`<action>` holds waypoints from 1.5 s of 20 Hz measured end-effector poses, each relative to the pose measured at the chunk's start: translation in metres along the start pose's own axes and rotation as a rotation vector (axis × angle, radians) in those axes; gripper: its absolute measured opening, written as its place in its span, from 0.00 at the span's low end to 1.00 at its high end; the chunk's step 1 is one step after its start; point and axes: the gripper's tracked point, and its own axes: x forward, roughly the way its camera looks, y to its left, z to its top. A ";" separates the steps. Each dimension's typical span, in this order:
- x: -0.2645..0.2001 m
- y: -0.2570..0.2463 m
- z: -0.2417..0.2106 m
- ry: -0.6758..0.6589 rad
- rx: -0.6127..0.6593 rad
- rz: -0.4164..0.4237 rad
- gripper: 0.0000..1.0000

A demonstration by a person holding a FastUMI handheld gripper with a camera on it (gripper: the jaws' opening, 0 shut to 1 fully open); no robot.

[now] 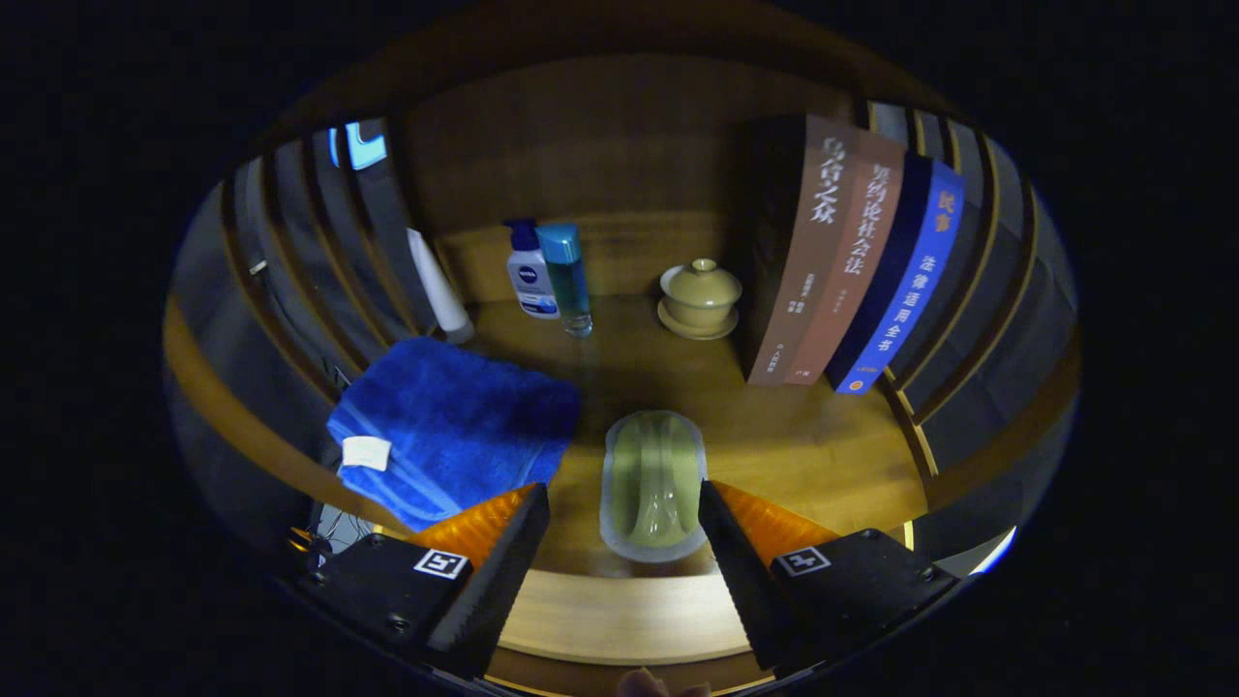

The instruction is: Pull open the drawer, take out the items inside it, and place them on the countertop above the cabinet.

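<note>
Gripper view

Gripper (624,542): we see its two fingers spread wide apart, clamped on nothing, held above the front edge of the countertop.

Green item (653,484): we take this pale green piece in a clear oval wrapper as our landmark; it lies flat on the countertop (794,436), between the fingertips and just ahead of them. We cannot tell whether either finger touches it.

Blue towel (455,426): folded, lying left of the green item, near but apart from it, with a white tag on its near left corner.

Bottles: a white pump bottle (530,271) and a clear blue bottle (566,276) stand upright, touching or nearly so, well beyond the green item and to its left, by the back wall.

White tube (440,286): we see it leaning at the rear left corner, beyond the towel.

Lidded cup (700,295): a beige cup on a saucer, straight beyond the green item, near the back.

Books (852,261): several stand upright in a row, beyond and right of the green item, beside the cup.

Drawer: we cannot make it out here.
</note>
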 end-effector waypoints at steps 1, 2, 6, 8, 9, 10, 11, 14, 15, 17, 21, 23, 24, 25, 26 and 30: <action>-0.012 0.000 -0.004 -0.036 -0.003 0.001 0.99; -0.025 0.002 -0.009 -0.072 0.002 0.009 0.99; -0.074 0.006 -0.030 -0.221 0.014 0.049 1.00; -0.090 0.000 -0.041 -0.287 0.018 0.032 1.00; -0.100 -0.001 -0.046 -0.326 0.025 0.029 1.00; -0.110 0.000 -0.050 -0.369 0.037 0.033 1.00; -0.121 0.000 -0.055 -0.419 0.054 0.034 1.00; -0.147 0.003 -0.078 -0.525 0.054 0.052 1.00; -0.154 0.004 -0.092 -0.544 0.047 0.054 1.00; -0.164 0.009 -0.115 -0.573 0.048 0.063 0.99; -0.168 0.010 -0.157 -0.636 0.008 0.042 0.99; -0.167 0.006 -0.178 -0.649 -0.010 0.001 0.99; -0.168 0.007 -0.185 -0.661 -0.011 -0.002 0.99; -0.169 0.007 -0.193 -0.676 -0.014 -0.008 0.99; -0.168 0.004 -0.199 -0.686 -0.013 -0.015 0.99; -0.144 0.000 -0.229 -0.655 -0.007 -0.003 0.99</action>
